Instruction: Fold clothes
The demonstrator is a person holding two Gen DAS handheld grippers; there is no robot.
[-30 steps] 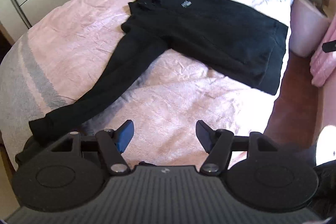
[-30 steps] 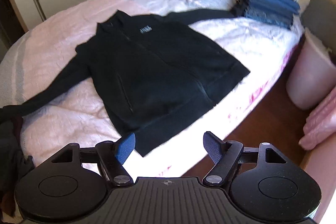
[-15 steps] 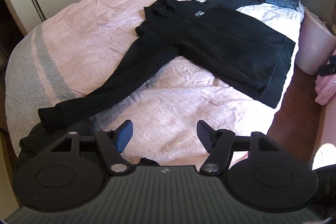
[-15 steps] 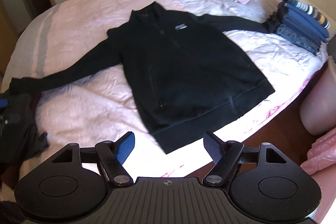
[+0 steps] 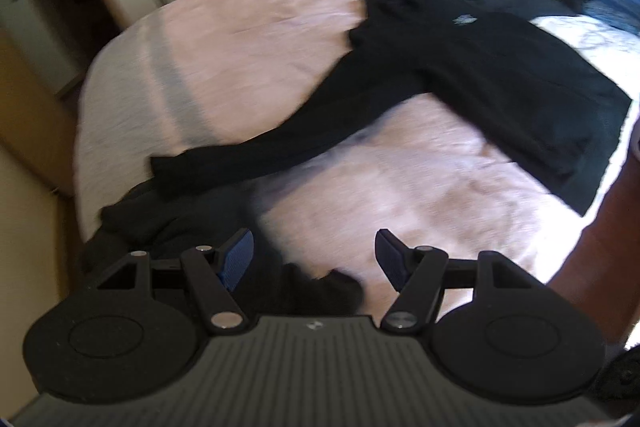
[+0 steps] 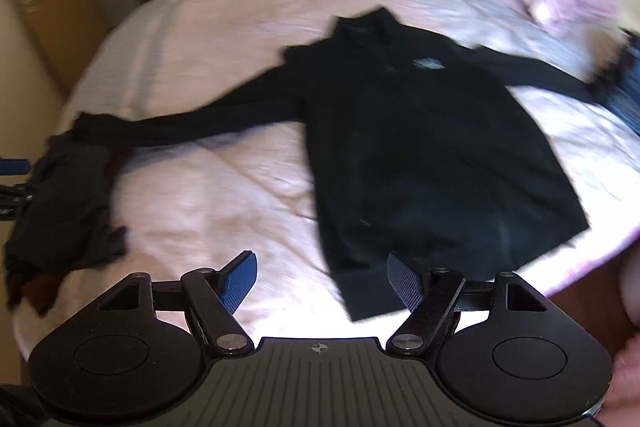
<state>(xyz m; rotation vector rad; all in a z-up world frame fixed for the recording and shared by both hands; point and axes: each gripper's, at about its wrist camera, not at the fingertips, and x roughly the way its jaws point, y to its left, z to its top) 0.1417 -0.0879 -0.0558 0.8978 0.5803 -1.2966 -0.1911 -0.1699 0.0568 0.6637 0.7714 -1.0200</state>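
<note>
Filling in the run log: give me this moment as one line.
stage: approach | jacket: flat on bed, unfolded | left gripper: open, empty | right gripper: open, empty, near hem

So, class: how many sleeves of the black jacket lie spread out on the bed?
2. One sleeve stretches left to the dark clothes heap; the other sleeve runs right toward the folded blue stack, its cuff hard to make out.

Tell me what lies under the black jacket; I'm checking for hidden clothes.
The black jacket lies flat on the pink bedspread; anything beneath it is covered.
</note>
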